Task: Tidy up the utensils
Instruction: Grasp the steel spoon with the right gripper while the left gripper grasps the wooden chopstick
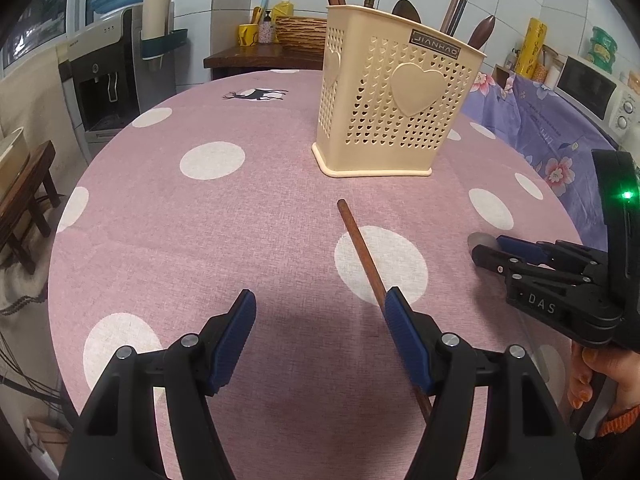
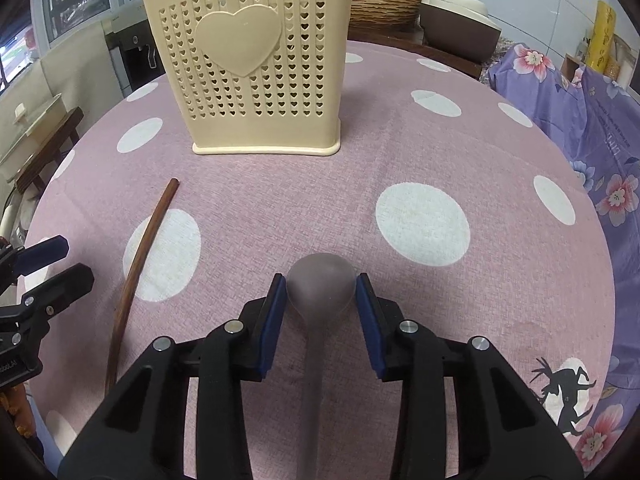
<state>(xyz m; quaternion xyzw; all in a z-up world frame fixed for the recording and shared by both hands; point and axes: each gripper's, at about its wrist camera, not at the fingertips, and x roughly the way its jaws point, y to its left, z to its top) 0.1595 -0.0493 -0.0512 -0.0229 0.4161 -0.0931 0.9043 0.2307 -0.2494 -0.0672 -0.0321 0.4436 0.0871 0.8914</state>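
A cream perforated utensil holder [image 1: 388, 100] with a heart on its side stands upright on the pink dotted tablecloth; it also shows in the right wrist view [image 2: 256, 68]. Brown chopsticks and wooden utensils stick out of its top. One brown chopstick [image 1: 362, 250] lies on the cloth, also in the right wrist view [image 2: 136, 268]. My left gripper [image 1: 320, 304] is open; the chopstick runs under its right finger. A grey spoon [image 2: 320, 288] lies on the cloth with its bowl between the pads of my right gripper [image 2: 321, 280], which stands around it, pads at or near its sides.
The round table [image 1: 160, 216] drops off at left, with a wooden stool [image 1: 28, 192] and a water dispenser [image 1: 104, 76] beyond. A purple floral cloth [image 2: 592, 152] covers a surface at right, with a microwave [image 1: 596, 88]. My right gripper shows in the left wrist view [image 1: 484, 248].
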